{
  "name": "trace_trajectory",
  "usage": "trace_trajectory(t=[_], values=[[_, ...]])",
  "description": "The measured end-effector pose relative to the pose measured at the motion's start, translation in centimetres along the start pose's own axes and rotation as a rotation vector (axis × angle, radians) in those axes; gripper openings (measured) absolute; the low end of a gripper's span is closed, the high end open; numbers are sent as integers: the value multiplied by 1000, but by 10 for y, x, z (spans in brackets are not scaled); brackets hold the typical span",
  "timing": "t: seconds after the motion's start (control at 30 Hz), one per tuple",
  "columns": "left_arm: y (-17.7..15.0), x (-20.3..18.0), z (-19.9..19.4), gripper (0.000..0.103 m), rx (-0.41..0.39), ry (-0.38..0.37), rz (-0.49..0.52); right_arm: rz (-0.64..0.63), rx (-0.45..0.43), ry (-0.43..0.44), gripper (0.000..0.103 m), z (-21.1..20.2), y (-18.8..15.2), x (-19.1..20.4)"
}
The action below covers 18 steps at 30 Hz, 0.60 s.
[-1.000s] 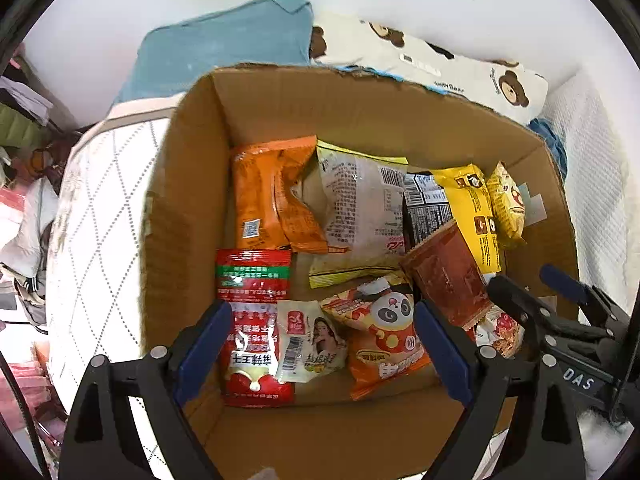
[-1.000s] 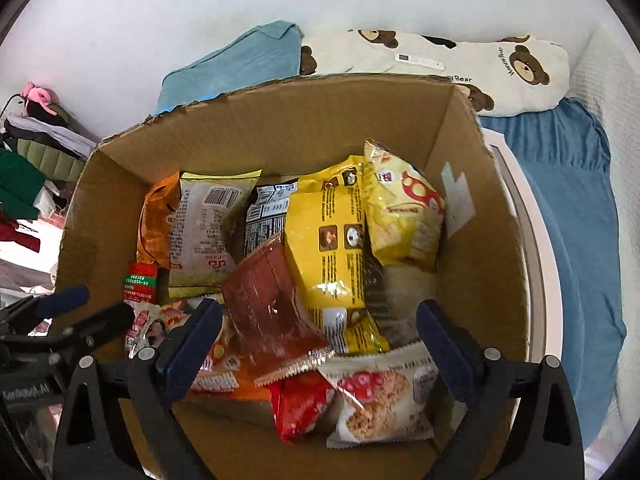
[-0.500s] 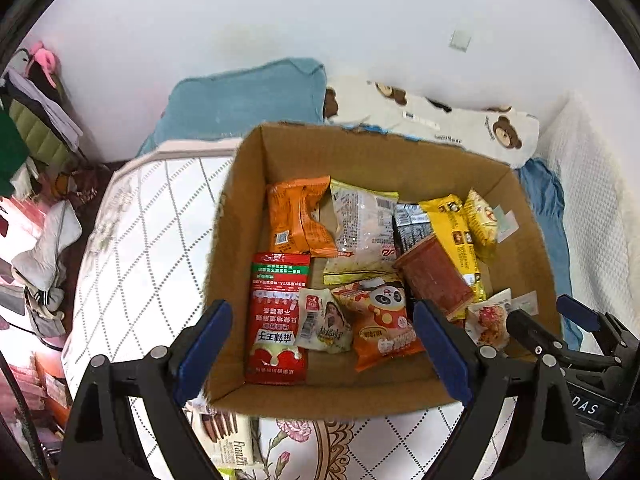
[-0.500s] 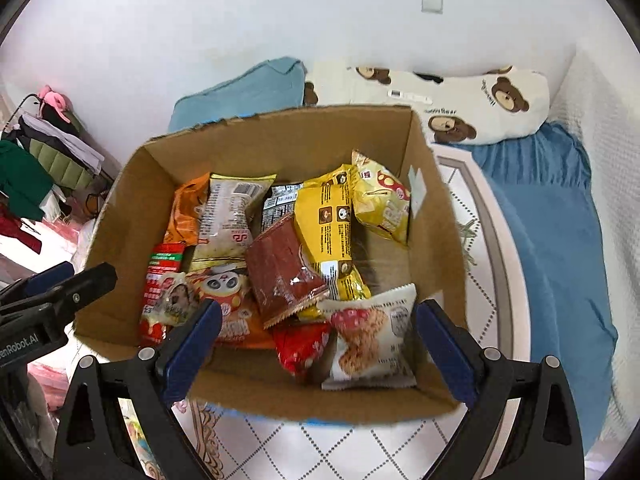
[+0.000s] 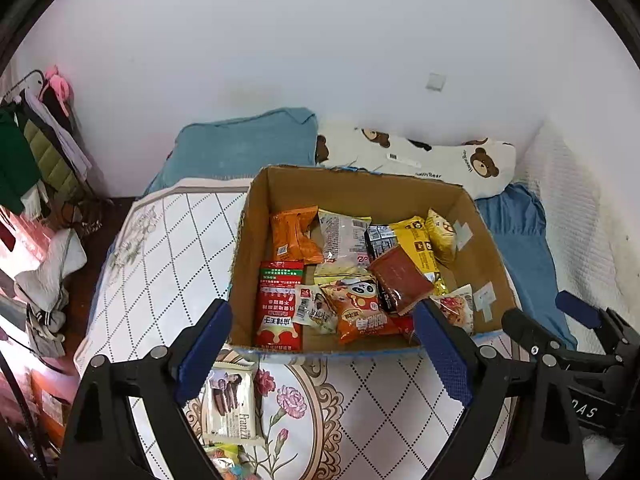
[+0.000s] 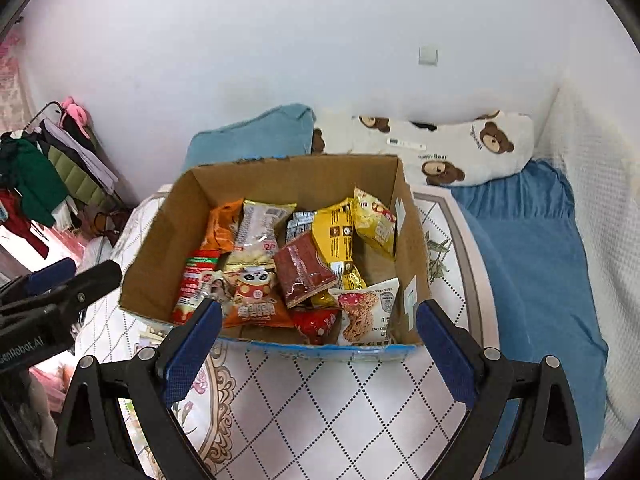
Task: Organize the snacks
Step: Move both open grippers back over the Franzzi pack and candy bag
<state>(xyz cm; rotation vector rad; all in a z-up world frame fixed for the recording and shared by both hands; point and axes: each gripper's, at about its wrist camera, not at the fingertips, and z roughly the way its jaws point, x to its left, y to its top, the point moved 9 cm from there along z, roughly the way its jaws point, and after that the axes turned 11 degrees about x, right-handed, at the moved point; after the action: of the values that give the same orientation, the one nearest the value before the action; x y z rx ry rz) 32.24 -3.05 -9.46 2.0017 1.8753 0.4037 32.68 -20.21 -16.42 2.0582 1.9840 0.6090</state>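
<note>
1. Cardboard box [image 5: 360, 188] sits open-topped on a quilted bed cover [image 5: 160, 248] w/ diamond stitching; snack packets fill its floor.
2. Left side of box: orange packet [image 5: 294, 238] at the back, red packet [image 5: 280, 306] w/ green top strip in front of it, touching the near wall.
3. Middle: pale clear-window packet [image 5: 344, 236], panda packet [image 5: 356, 308] in orange, small white packet [image 5: 314, 308] between red one & panda one.
4. Right side: dark red packet [image 5: 400, 280] lies tilted over a long yellow packet [image 5: 416, 244]; a smaller yellow bag [image 6: 374, 220] leans on the right wall; oat-bar packet [image 6: 366, 310] in the near right corner.
5. Outside the box, a Franzzi wafer pack [image 5: 232, 406] lies on the cover just beside the near wall, at the left finger.
6. Left gripper [image 5: 320, 354]: jaws spread wide, nothing between the blue pads, poised near the box's front edge, not touching it.
7. Right gripper [image 6: 318, 354]: same, wide apart & empty, in front of the box.
8. Behind: blue pillow [image 5: 248, 148], bear-print pillow [image 5: 440, 160], clothes rack [image 5: 36, 152] far left.
</note>
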Motion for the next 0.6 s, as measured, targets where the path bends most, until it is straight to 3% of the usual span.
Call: trace_trajectory(t=[0.33, 0.43, 0.6], values=[[-23, -3, -25, 93, -43, 9, -5, 25, -70, -1, 100, -36, -16, 2], [-32, 4, -26, 93, -36, 23, -24, 33, -57, 40, 100, -36, -24, 6], [-63, 38, -14, 93, 26, 67, -63, -19, 47, 133, 99, -10, -57, 35]])
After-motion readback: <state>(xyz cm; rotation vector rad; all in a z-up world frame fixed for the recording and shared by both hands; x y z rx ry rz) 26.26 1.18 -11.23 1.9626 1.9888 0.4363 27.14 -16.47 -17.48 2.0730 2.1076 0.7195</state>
